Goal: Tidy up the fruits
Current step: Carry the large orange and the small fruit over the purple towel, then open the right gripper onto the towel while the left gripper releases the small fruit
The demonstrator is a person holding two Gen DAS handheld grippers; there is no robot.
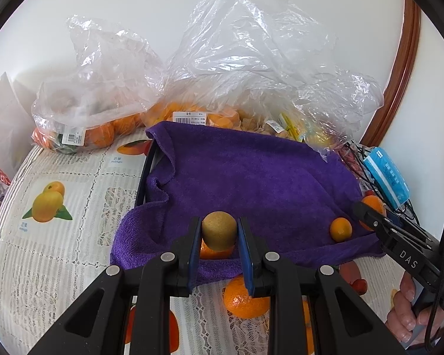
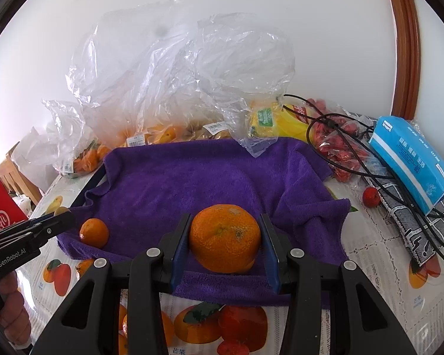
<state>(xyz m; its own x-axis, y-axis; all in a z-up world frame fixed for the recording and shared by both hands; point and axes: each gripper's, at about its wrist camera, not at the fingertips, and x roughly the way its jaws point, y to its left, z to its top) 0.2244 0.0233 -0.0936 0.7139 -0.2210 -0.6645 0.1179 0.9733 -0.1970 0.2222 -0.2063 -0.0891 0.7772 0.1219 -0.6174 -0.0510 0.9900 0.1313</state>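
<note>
A purple towel (image 1: pixel 251 177) (image 2: pixel 192 177) covers a dark tray on the table. My left gripper (image 1: pixel 219 233) is shut on a brown-green kiwi (image 1: pixel 219 230) just above the towel's near edge, over an orange fruit (image 1: pixel 214 253). My right gripper (image 2: pixel 224 236) is shut on a large mandarin (image 2: pixel 224 236) over the towel's near edge; it shows at the right in the left wrist view (image 1: pixel 372 207). A small orange fruit (image 1: pixel 340 229) (image 2: pixel 93 232) lies on the towel. Another mandarin (image 1: pixel 242 301) lies on the tablecloth under my left gripper.
Clear plastic bags with oranges (image 1: pixel 97 130) (image 2: pixel 82 156) and other fruit (image 1: pixel 207 118) stand behind the tray against the wall. A blue tissue pack (image 2: pixel 411 159), black cables (image 2: pixel 340 136), a bag of red fruit (image 2: pixel 340 153) and a loose red fruit (image 2: pixel 371 196) lie at the right.
</note>
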